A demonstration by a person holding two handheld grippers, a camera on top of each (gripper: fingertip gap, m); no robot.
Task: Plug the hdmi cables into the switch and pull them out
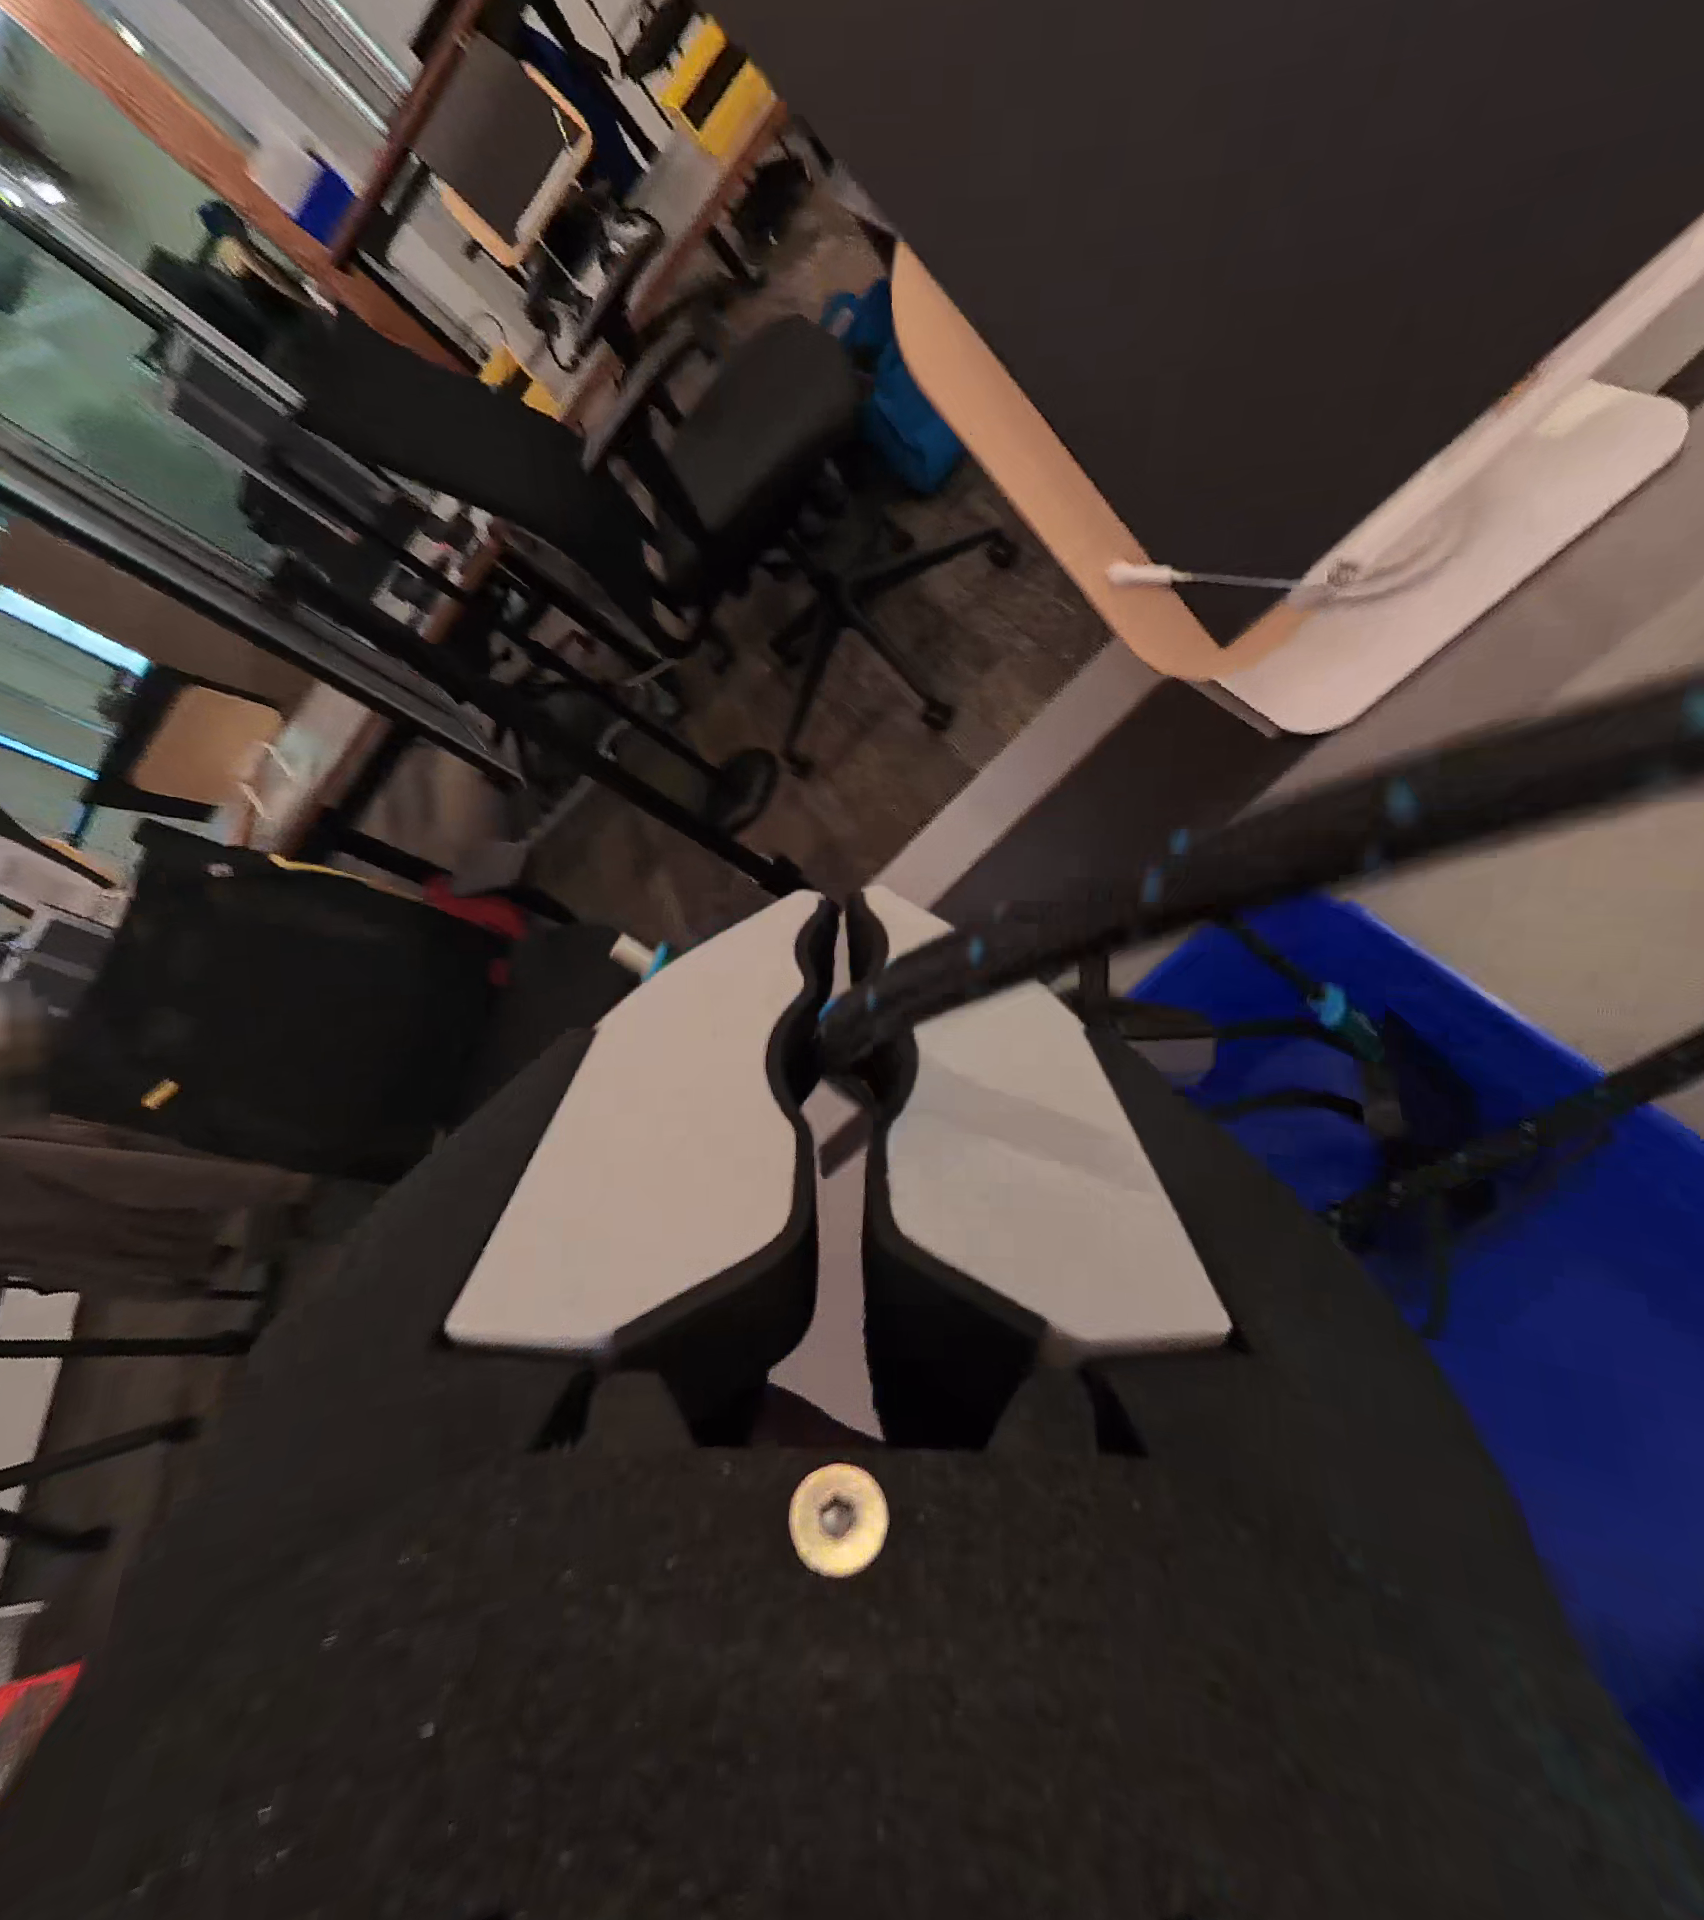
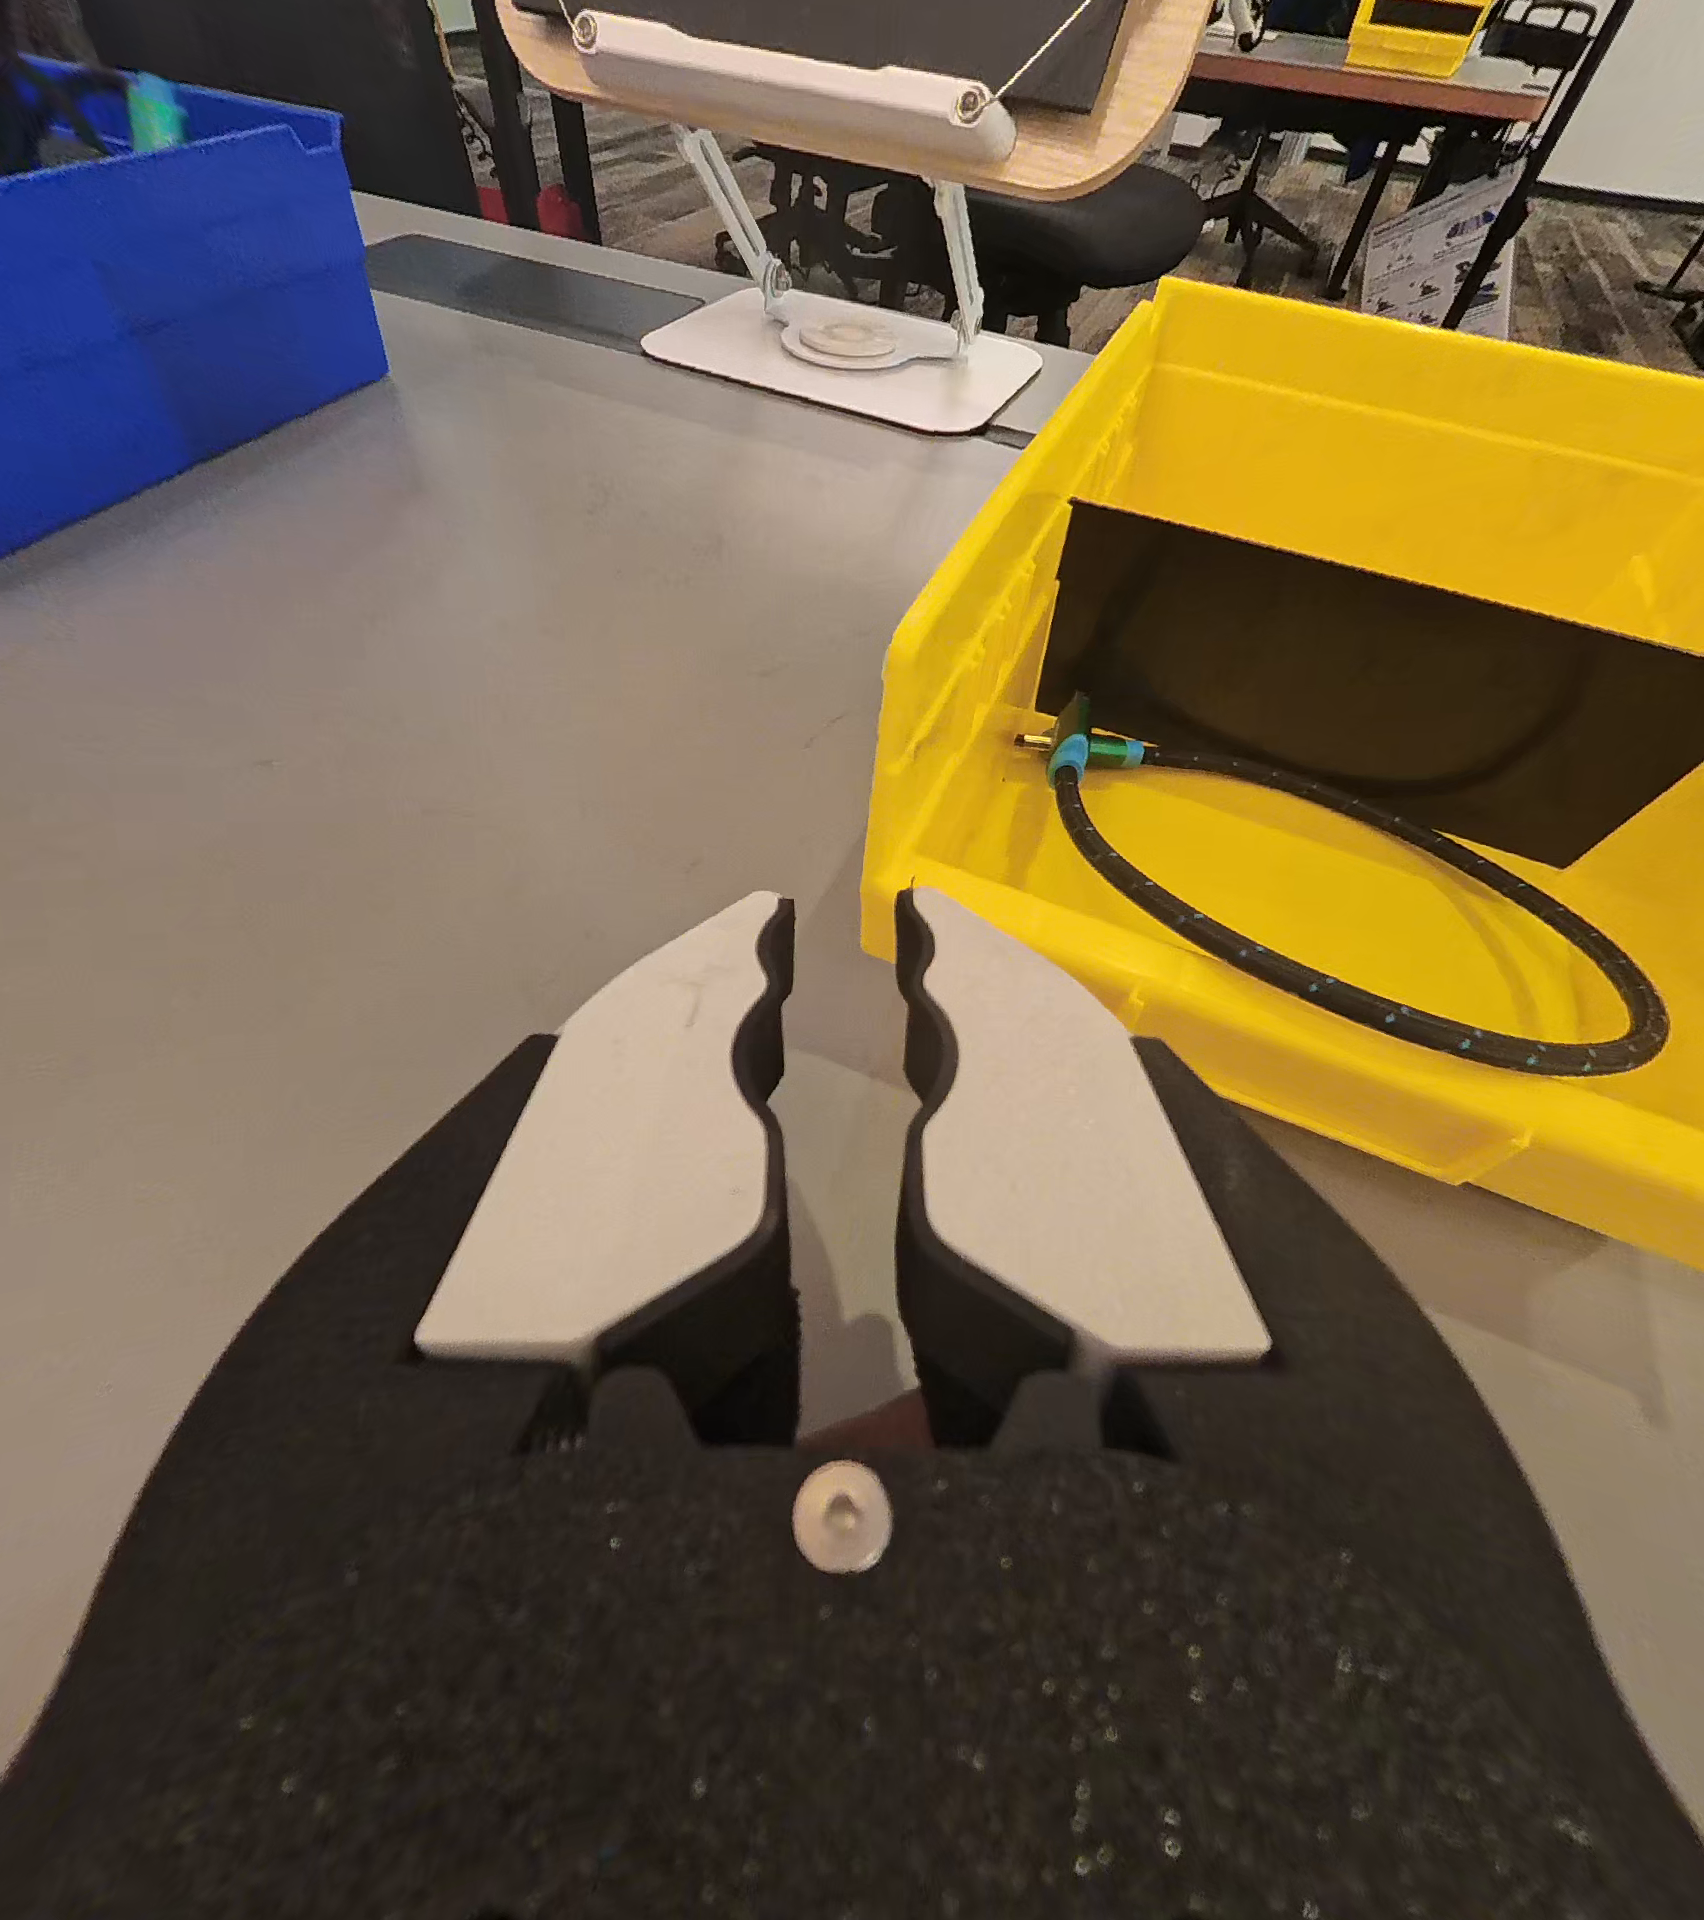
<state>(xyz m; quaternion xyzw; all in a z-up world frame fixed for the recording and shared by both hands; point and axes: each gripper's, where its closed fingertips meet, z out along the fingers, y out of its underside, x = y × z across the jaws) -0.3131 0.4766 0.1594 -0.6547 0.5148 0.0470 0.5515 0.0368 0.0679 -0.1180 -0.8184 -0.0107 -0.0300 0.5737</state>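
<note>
In the left wrist view my left gripper (image 1: 843, 914) is shut on a black braided HDMI cable (image 1: 1243, 862) with blue flecks. The cable sits in the round notch of the pads and runs off up to the right, held in the air. More of this cabling hangs into a blue bin (image 1: 1606, 1351). In the right wrist view my right gripper (image 2: 846, 914) is open and empty, low over the grey table (image 2: 412, 779) by the near corner of a yellow bin (image 2: 1347, 436). A second black braided cable (image 2: 1347, 987) lies looped in that bin, and its green and blue plug (image 2: 1087, 753) lies by the left wall.
A black divider panel (image 2: 1399, 696) stands across the yellow bin. The blue bin (image 2: 100, 343) sits at the table's far left. A white stand (image 2: 837, 353) holding a wood-edged board is at the far edge. Office chairs and desks stand beyond the table. One gripper's finger ends stand about 60 cm off the other's.
</note>
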